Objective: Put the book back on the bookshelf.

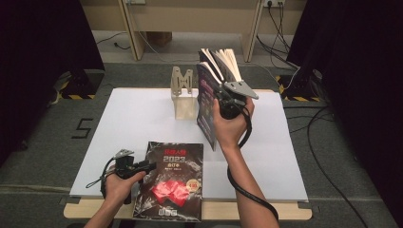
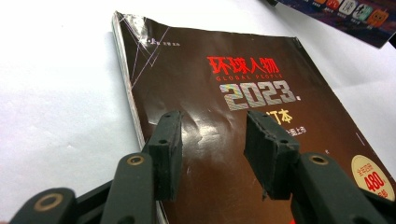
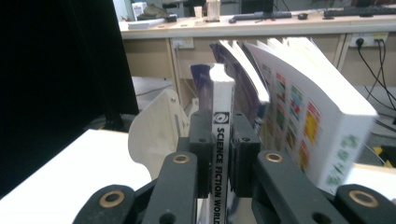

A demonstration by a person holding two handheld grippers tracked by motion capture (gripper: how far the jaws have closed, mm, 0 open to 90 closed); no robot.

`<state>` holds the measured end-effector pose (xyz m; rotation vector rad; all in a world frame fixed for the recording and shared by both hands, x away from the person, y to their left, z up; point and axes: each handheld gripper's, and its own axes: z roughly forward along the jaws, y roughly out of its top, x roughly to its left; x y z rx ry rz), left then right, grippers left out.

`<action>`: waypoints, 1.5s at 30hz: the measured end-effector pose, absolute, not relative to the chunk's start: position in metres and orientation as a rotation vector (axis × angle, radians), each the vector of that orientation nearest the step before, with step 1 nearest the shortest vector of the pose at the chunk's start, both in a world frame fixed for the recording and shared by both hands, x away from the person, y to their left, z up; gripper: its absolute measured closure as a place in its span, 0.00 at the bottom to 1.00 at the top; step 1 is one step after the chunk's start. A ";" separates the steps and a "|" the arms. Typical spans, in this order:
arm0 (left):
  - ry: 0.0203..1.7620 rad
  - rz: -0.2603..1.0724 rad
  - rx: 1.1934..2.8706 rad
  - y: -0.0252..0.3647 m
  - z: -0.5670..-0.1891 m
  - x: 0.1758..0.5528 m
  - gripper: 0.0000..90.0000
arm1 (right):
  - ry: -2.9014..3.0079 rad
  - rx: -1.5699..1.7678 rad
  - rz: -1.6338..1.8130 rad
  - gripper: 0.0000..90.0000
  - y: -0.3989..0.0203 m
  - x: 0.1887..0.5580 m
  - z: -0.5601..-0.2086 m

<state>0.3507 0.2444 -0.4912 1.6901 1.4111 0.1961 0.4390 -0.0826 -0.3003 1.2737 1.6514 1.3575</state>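
Observation:
A dark magazine [image 1: 170, 180] [image 2: 233, 116] with red characters and "2023" lies flat at the table's front edge. My left gripper [image 1: 145, 166] [image 2: 212, 149] hovers open over its left part, jaws apart with only the cover beneath them. My right gripper [image 1: 223, 97] [image 3: 219, 154] is shut on the spine of a purple magazine [image 1: 207, 102] [image 3: 221, 116] marked "SCIENCE FICTION WORLD", held upright above the table's back middle. Its pages [image 1: 228, 61] [image 3: 308, 121] fan open to the right. A pale wooden book stand [image 1: 183, 97] [image 3: 156, 135] sits just left of it.
The white tabletop [image 1: 138, 123] is bare left of the stand and right of the held magazine. Black curtains [image 1: 43, 47] flank both sides. Desk legs [image 1: 133, 33] and cables [image 1: 280, 28] lie on the floor behind; a cable [image 1: 328, 156] trails at the right.

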 end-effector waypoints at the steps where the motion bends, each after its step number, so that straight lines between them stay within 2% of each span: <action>1: 1.411 0.198 1.692 0.244 -0.491 0.351 0.62 | 1.656 1.280 1.359 0.91 -0.084 0.437 -0.300; 26: 1.408 0.195 1.691 0.244 -0.491 0.351 0.62 | 1.775 1.376 1.391 0.90 -0.090 0.435 -0.305; 37: 1.408 0.195 1.693 0.243 -0.492 0.351 0.62 | 1.816 1.408 1.426 0.81 -0.092 0.443 -0.305; 45: 1.405 0.197 1.695 0.243 -0.492 0.351 0.62 | 1.855 1.429 1.396 0.80 -0.085 0.456 -0.310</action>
